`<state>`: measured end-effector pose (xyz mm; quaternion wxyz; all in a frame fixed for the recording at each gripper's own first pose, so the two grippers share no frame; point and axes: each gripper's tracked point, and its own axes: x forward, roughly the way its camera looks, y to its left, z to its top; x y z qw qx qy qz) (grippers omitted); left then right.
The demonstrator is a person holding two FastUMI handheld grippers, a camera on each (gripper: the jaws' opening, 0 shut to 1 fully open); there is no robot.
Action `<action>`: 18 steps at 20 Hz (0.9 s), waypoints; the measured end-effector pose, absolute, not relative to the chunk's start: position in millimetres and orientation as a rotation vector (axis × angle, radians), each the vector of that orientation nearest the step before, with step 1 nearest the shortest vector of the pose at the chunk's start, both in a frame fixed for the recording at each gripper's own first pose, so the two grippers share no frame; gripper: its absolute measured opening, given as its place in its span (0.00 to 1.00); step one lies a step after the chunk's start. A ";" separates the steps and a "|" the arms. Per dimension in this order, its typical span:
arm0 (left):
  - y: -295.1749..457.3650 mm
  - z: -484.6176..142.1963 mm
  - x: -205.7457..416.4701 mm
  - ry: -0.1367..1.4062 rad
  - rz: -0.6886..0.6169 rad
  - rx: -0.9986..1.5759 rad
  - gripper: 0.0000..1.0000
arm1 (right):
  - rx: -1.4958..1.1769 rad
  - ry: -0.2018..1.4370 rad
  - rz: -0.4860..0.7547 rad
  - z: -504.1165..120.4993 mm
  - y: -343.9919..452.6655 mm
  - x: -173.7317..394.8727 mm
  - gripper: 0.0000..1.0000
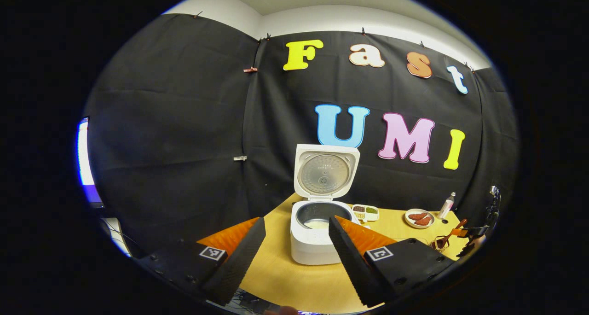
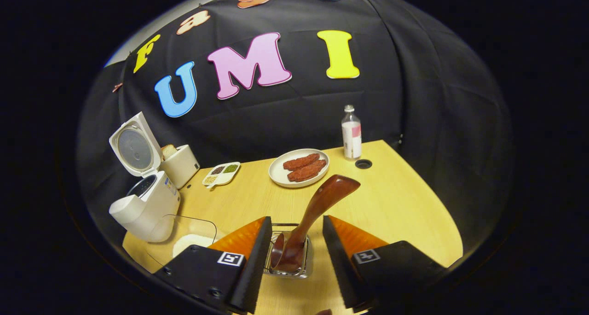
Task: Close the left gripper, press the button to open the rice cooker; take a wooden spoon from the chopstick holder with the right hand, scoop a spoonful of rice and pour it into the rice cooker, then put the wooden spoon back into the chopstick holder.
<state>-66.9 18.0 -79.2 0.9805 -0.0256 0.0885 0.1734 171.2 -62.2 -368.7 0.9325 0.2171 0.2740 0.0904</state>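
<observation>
The rice cooker (image 1: 320, 232) is seen standing on the wooden table (image 1: 285, 273) with its lid (image 1: 326, 173) raised upright against the black cloth wall, and a pale layer is visible at the bottom of its inner pot. In the left gripper view the left tool (image 1: 294, 253) is held spread wide, nothing between its fingers, with the cooker framed in the gap ahead of it. Behind the cooker a small divided dish (image 1: 366, 211) of grains is set, and farther to the right a plate (image 1: 419, 218) of reddish pieces and a bottle (image 1: 446, 205) are placed. At the far right edge of that view the other tool is glimpsed near the wooden spoon (image 1: 448, 237), too small for detail. In the right gripper view the right tool (image 2: 294, 255) is also spread, its fingers flanking the chopstick holder (image 2: 289, 259), a wire basket standing on the table, without touching it. The wooden spoon is lodged in the holder, bowl end down and handle leaning up and to the right. A clear glass bowl (image 2: 184, 241) holding white rice is seen beside the cooker, and a white toaster-like container (image 2: 180, 164) sits behind the cooker.
</observation>
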 end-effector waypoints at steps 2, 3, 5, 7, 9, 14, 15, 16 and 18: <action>20.1 -77.2 -70.5 0.179 0.365 -0.043 0.95 | 0.502 0.588 0.172 -383.0 -64.8 182.4 0.43; 22.0 -77.3 -71.6 0.181 0.376 -0.041 0.95 | 0.523 0.601 0.165 -387.1 -66.7 186.9 0.39; 23.0 -78.3 -75.2 0.187 0.389 -0.035 0.95 | 0.564 0.621 0.186 -395.0 -60.4 190.6 0.26; 25.8 -78.6 -77.7 0.189 0.400 -0.033 0.95 | 0.579 0.634 0.199 -403.5 -54.8 196.6 0.26; 28.5 -79.3 -79.5 0.189 0.409 -0.037 0.95 | 0.612 0.626 0.188 -389.6 -57.6 195.6 0.21; 37.1 -79.2 -80.6 0.185 0.406 -0.043 0.95 | 0.563 0.549 0.178 -360.0 -59.3 198.4 0.11; 38.3 -80.0 -79.8 0.183 0.403 -0.046 0.96 | 0.555 0.537 0.170 -353.2 -61.6 199.0 0.11; 40.3 -79.4 -79.5 0.181 0.399 -0.050 0.96 | 0.537 0.531 0.167 -347.2 -64.4 198.9 0.11; 43.9 -79.8 -79.2 0.174 0.387 -0.051 0.96 | 0.503 0.497 0.166 -328.0 -67.8 197.3 0.11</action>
